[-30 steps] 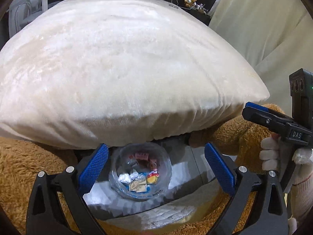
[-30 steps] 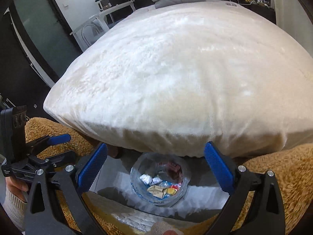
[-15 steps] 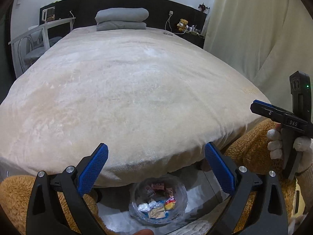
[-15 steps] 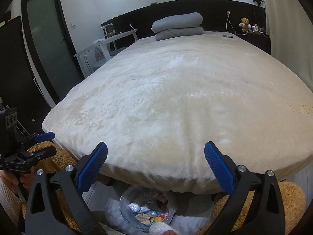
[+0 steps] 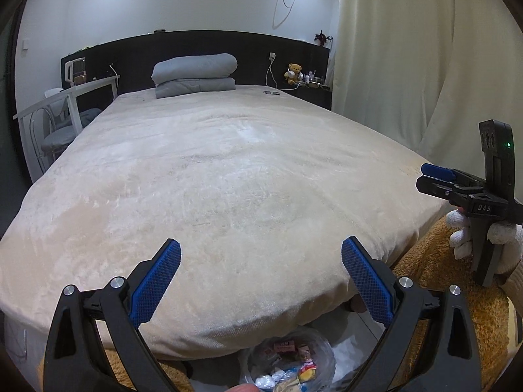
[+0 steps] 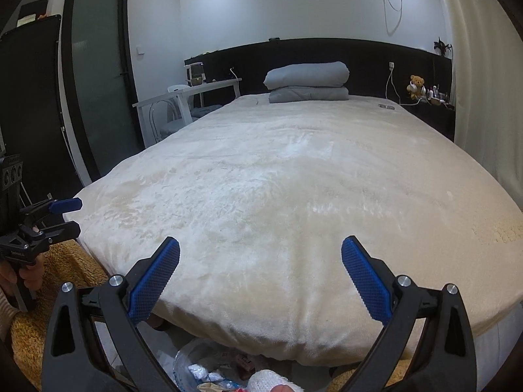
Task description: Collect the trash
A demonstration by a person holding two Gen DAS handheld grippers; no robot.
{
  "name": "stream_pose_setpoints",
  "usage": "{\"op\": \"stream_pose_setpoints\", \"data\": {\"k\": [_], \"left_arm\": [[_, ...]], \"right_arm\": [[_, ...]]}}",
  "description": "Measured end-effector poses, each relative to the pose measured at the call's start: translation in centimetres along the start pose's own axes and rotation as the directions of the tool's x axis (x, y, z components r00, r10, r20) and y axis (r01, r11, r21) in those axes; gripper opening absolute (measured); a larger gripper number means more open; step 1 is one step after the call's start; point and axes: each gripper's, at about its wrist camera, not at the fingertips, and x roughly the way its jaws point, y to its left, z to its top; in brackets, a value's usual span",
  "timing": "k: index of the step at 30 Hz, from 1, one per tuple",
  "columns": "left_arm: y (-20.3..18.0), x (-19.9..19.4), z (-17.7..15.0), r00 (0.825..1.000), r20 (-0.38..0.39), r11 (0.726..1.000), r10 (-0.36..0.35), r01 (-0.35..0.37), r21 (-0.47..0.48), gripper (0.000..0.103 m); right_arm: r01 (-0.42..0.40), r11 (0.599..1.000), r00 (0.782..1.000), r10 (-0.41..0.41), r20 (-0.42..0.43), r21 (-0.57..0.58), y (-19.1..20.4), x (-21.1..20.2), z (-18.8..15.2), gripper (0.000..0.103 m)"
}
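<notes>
A clear plastic bag (image 5: 291, 362) with several crumpled wrappers sits on the floor at the foot of the bed, at the bottom edge of the left wrist view. In the right wrist view the same bag (image 6: 202, 369) is partly hidden under the blanket's hem. My left gripper (image 5: 260, 261) is open and holds nothing, raised above the bag and facing the cream bed (image 5: 245, 179). My right gripper (image 6: 260, 261) is open too, with nothing between its blue pads. Each one shows side-on in the other's view, the right gripper (image 5: 425, 179) at the right edge, the left gripper (image 6: 73, 217) at the left edge.
A folded grey duvet (image 5: 196, 75) lies at the headboard. A white desk and chair (image 5: 65, 104) stand to the left, a curtain (image 5: 408, 65) to the right, and a dark door (image 6: 94, 75) at far left. A brown shaggy rug (image 5: 434, 261) covers the floor around the bag. A gloved hand (image 5: 470, 238) holds the right gripper.
Both views have lifted from the bag to the bed. The bag has slid to the bottom edge and the whole room has come into sight. Both grippers stay open.
</notes>
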Motion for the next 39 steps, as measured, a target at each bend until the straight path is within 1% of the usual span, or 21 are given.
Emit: {"op": "stream_pose_setpoints", "data": {"k": [5, 8, 13, 21, 39], "left_arm": [[0.2, 0.3, -0.3, 1.000, 0.021, 1.000, -0.014, 0.014, 0.001, 0.097], [0.5, 0.3, -0.7, 0.999, 0.035, 1.000, -0.024, 0.024, -0.017, 0.097], [0.9, 0.4, -1.0, 0.999, 0.038, 0.999, -0.012, 0.014, -0.050, 0.097], [0.8, 0.0, -1.1, 0.998, 0.060, 0.999, -0.007, 0.010, -0.044, 0.097], [0.6, 0.0, -1.2, 0.998, 0.064, 0.999, 0.000, 0.003, -0.040, 0.097]], "right_arm": [[-0.016, 1.000, 0.999, 0.016, 0.038, -0.013, -0.1, -0.2, -0.1, 0.098], [-0.016, 1.000, 0.998, 0.017, 0.058, -0.021, 0.0, -0.4, -0.5, 0.098], [-0.022, 0.999, 0.996, 0.025, 0.086, -0.035, 0.4, -0.7, -0.8, 0.098], [-0.022, 0.999, 0.996, 0.025, 0.084, -0.037, 0.5, -0.7, -0.9, 0.098], [-0.021, 0.999, 0.997, 0.024, 0.078, -0.044, 0.8, -0.4, -0.9, 0.098]]}}
